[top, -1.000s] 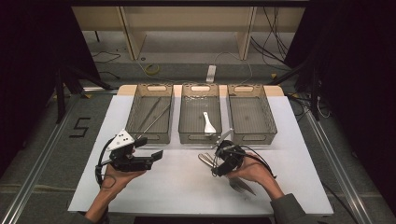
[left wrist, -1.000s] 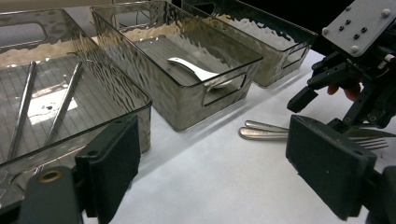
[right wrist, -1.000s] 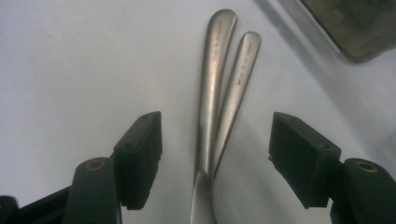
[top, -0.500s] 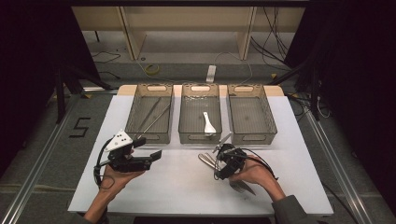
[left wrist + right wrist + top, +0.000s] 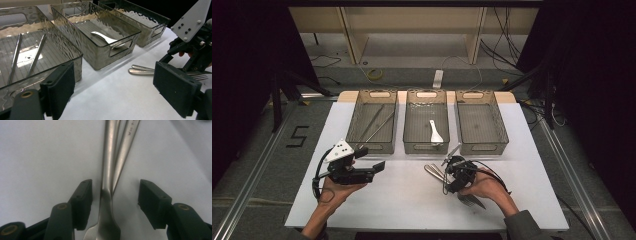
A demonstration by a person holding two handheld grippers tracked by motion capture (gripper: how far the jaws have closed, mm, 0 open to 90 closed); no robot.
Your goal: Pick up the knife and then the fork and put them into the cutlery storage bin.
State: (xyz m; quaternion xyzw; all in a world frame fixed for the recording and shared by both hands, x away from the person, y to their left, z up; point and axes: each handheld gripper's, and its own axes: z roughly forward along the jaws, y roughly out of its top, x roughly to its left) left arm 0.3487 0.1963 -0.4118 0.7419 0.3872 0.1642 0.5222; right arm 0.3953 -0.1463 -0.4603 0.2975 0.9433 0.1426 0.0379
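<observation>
Right gripper [image 5: 451, 171] over forks [image 5: 462, 192] on white table [image 5: 407, 200], fingers closing

Silver forks [image 5: 110, 182] on a white table [image 5: 402, 200]; smoky rippled bins [image 5: 426, 148].

The high view is dim around its edges: the surroundings fall into near black, while the white table [image 5: 412, 200] stands lit from above, evenly and without hard shadows. That picture is soft and slightly grainy, with fine detail lost. In the left gripper view, glare ripples across the walls of the clear bins [image 5: 105, 47], and the near black jaws are blurred. In the right gripper view, the metal cutlery handles [image 5: 110, 170] catch a long bright sheen, and the close jaws are out of focus.
</observation>
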